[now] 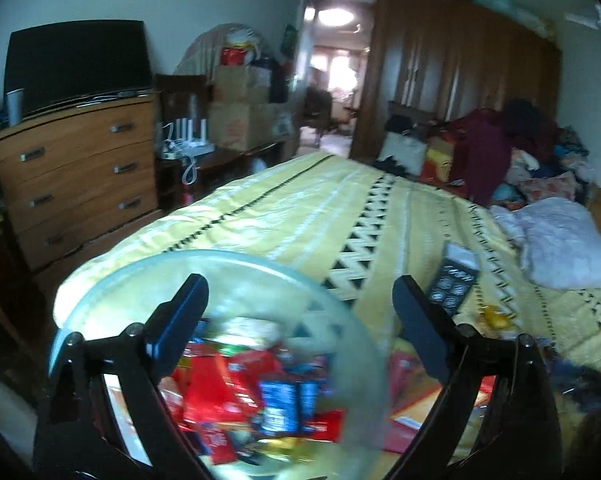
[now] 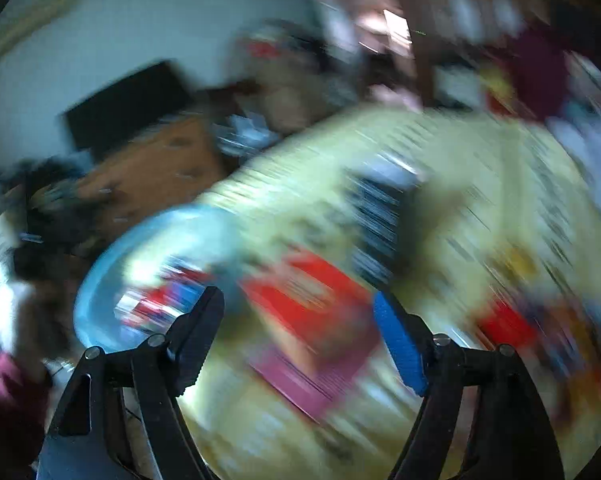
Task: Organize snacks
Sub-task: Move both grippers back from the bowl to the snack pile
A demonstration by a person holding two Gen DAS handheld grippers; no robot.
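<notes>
Through the left wrist camera, my left gripper (image 1: 298, 300) stands wide with nothing held, hovering over a clear glass bowl (image 1: 112, 280) filled with red and blue snack packets (image 1: 260, 384). The bowl sits near the bed's corner, its far rim close to the yellow bedspread (image 1: 300, 208) edge; open quilt stretches beyond, with a dark box (image 1: 452, 280) to the right. The right wrist view is badly smeared: my right gripper (image 2: 298, 304) is spread apart and empty above a red flat package (image 2: 312, 300), the bowl at left.
</notes>
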